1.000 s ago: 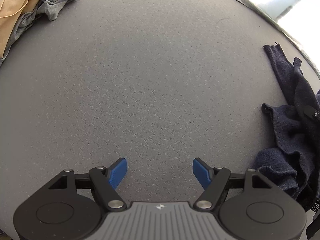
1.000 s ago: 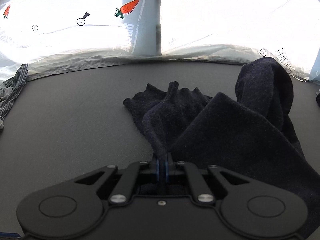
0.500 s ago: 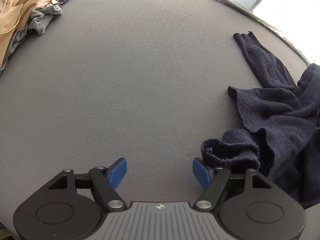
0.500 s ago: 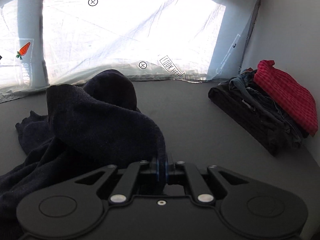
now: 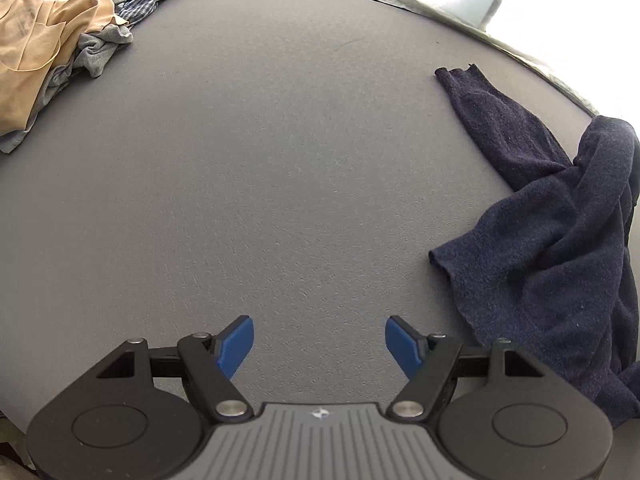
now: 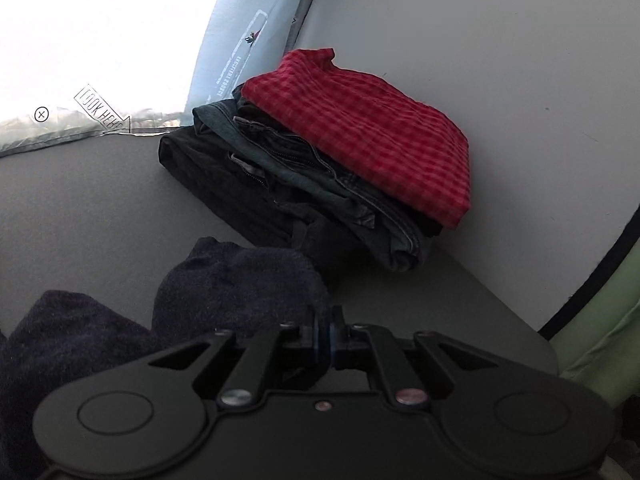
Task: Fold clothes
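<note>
The right gripper [image 6: 325, 334] points forward and somewhat downward, its blue pads pressed together on a fold of the dark navy sweater [image 6: 236, 280]. The knit bunches up just ahead of the jaws and trails off to the gripper's left and below it. Beyond the pinched fold, ahead and to the right, a stack of folded clothes [image 6: 304, 184] sits on the grey table [image 6: 80, 200] against the pale wall [image 6: 500, 60], with a red checked shirt [image 6: 368, 132] on top of darker garments.

The left gripper [image 5: 319, 346] aims steeply down at bare table, its blue pads [image 5: 236, 346] spread wide with nothing between them. To its right, near but not touching the right finger, the sweater lies rumpled on the table, one sleeve [image 5: 492, 120] stretched flat ahead and away. Far ahead to the left, a loose heap of unfolded clothes [image 5: 52, 56] rests at the table's edge, a tan piece uppermost.
</note>
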Motion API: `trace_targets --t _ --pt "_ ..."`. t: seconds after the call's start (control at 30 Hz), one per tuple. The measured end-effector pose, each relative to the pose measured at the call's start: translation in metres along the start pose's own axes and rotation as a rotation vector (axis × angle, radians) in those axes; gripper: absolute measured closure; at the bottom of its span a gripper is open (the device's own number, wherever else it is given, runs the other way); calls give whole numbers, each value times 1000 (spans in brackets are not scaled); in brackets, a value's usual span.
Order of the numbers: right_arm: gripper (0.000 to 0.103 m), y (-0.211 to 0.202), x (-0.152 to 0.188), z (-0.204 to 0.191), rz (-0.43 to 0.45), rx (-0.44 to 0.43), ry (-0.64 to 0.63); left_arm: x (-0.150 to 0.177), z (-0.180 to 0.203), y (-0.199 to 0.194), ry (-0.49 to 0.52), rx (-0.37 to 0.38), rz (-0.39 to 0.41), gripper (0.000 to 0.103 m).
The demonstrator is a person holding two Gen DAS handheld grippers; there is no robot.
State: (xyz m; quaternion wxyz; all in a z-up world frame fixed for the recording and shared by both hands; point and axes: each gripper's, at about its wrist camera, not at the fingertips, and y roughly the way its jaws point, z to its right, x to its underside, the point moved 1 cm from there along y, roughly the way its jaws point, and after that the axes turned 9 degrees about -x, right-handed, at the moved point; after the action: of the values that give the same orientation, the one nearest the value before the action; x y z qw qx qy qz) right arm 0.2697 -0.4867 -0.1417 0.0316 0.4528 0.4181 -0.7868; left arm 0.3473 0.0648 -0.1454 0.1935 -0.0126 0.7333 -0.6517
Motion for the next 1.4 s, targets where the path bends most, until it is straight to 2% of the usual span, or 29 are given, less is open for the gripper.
trace_targets --t 0.07,0.2,0.3,0.33,0.53,0.7,0.83,0.87,0.9,0.93,0.97,1.0,1.03,1.13,1.2,1.27,1.4 --pt "98 22 -10 11 -42 22 5 0 5 2 -14 -8 -4 29" --pt "93 34 -21 17 -91 -62 51 -16 25 10 -40 16 -10 30" --pt "70 19 -35 5 -31 -115 74 -41 45 16 -37 46 19 29" --pt "65 17 -40 0 -15 -139 88 -50 52 17 -32 55 33 29" --pt "62 38 -64 -48 6 -302 91 -113 104 35 13 105 109 30" --pt "62 62 -57 -70 -71 -342 170 -149 139 55 42 126 111 30" --pt "62 69 -46 -80 -109 -336 158 -160 162 72 82 106 116 31" --pt "62 71 -44 -81 -121 -334 159 -160 167 77 85 95 123 37" --pt "62 73 -41 -81 -133 -333 168 -160 171 80 89 81 134 48" --pt "62 74 -39 -81 -142 -333 178 -158 175 81 96 64 158 50" --pt "62 76 -38 -81 -147 -331 181 -155 179 80 112 56 190 65" --pt "62 77 -37 -81 -150 -329 182 -152 183 78 139 41 234 86" --pt "62 77 -37 -82 -149 -326 175 -150 185 76 155 30 269 93" --pt "63 74 -39 -84 -136 -313 148 -148 175 67 96 45 310 94" --pt "63 70 -42 -82 -121 -316 151 -153 157 47 28 24 374 94" --pt "63 66 -45 -79 -106 -314 153 -161 134 25 -25 -35 458 94" --pt "63 58 -48 -70 -83 -307 153 -193 60 -24 -157 -221 641 94"
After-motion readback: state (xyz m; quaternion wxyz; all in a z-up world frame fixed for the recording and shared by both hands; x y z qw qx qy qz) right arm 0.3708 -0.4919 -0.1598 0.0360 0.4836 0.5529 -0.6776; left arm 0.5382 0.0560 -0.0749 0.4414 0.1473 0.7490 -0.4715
